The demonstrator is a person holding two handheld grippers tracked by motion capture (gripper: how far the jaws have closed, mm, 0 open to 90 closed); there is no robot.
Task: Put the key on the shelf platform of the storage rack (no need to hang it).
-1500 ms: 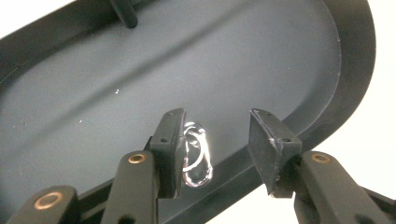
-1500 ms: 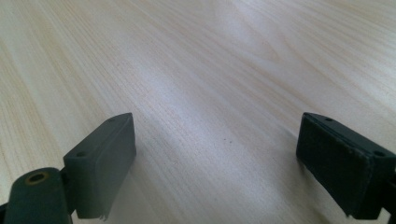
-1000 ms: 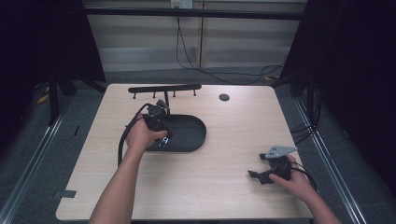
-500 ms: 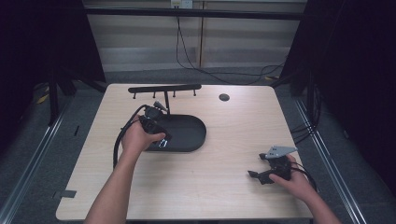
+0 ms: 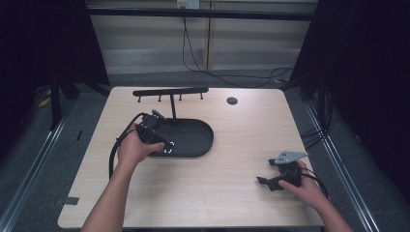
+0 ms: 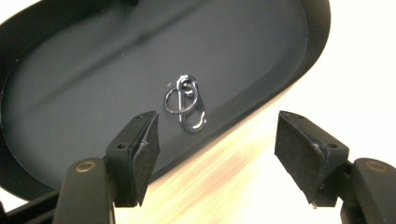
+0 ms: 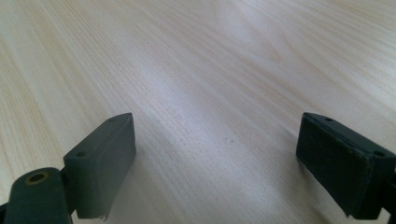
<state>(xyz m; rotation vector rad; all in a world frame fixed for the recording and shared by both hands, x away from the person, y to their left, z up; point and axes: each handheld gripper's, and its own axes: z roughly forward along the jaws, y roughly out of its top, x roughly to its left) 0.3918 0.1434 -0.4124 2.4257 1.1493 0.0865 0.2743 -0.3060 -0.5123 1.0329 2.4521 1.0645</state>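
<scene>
A small silver carabiner with a key ring [image 6: 186, 105] lies flat on the floor of a black oval tray [image 6: 312, 42]. My left gripper [image 6: 217, 135] is open just above the tray's near rim, with the carabiner ahead of and between its jaws, apart from both. From above, the left gripper [image 5: 166, 146] hangs over the left end of the tray [image 5: 196, 136]. My right gripper [image 5: 267, 183] rests low near the table's front right, open, and the right gripper [image 7: 215, 140] has only bare wood between its jaws.
A black T-shaped hook rack [image 5: 170, 91] stands behind the tray on a thin post. A round black grommet [image 5: 232, 100] sits at the back right of the wooden table [image 5: 241, 140]. Cables trail from both grippers.
My left hand and gripper have drifted a little to the left and toward me over the tray's left end. The right gripper has stayed where it was.
</scene>
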